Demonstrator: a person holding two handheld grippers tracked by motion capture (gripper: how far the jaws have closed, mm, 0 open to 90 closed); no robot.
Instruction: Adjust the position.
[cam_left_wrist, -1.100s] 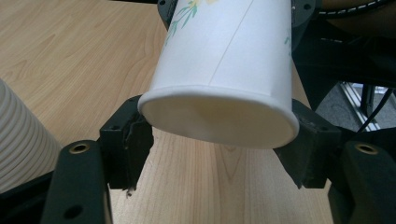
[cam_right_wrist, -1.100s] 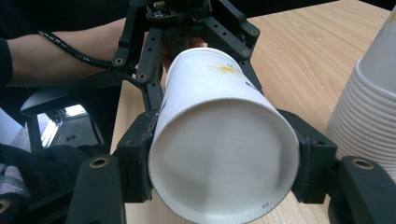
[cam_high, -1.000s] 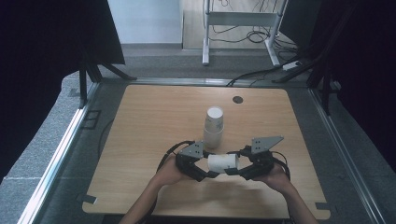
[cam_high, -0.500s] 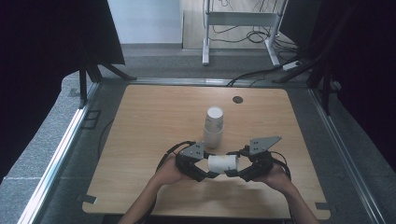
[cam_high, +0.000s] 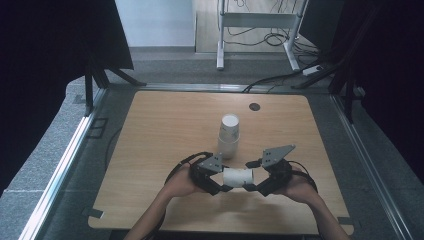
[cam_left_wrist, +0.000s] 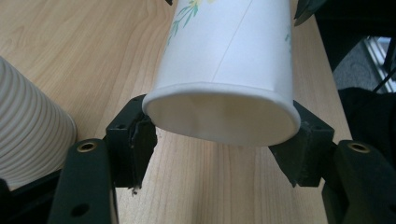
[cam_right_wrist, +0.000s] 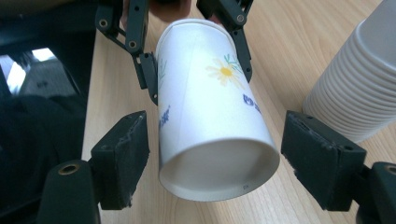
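Paper cup (cam_high: 238, 176) lay level just above the tabletop (cam_high: 165, 125), left gripper (cam_left_wrist: 219, 140) clamping its rim. Right gripper (cam_right_wrist: 210, 154) jaws had just been opening, pads clear of the base. Withdraw right straight back; avoid the cup stack (cam_high: 229, 136).

The stack of cups (cam_high: 228, 136) stands just beyond both grippers; the table (cam_high: 150, 130) around lies open.

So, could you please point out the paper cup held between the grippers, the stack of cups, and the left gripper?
paper cup (cam_right_wrist: 210, 98), right gripper view, on its printed side wall.
stack of cups (cam_high: 229, 135), high view, on its upper side.
left gripper (cam_left_wrist: 219, 140), left gripper view, midway between its fingertips.
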